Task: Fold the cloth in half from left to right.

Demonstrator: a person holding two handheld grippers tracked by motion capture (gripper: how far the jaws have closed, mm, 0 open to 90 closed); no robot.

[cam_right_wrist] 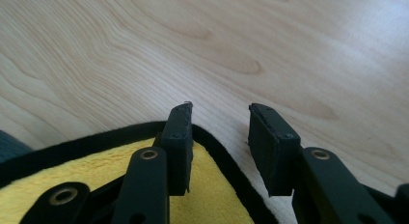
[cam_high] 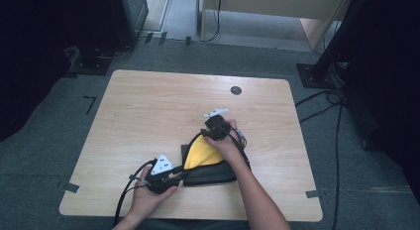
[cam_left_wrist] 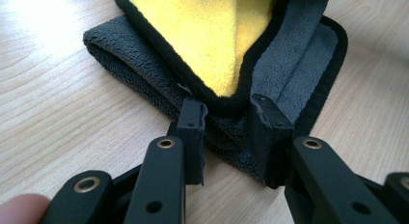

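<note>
cloth — lying folded on the table, near its front edge | left gripper clamped on cloth's folded corner | right gripper jaws apart over far yellow corner, nothing held | judged soft, light, limp — best pinched at the black hem

lab: carpet floor, trailing cables

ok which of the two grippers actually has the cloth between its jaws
The left gripper, at the near edge of the folded cloth, has its corner between the jaws. The right gripper sits open over the far yellow tip, gripping nothing.
</note>
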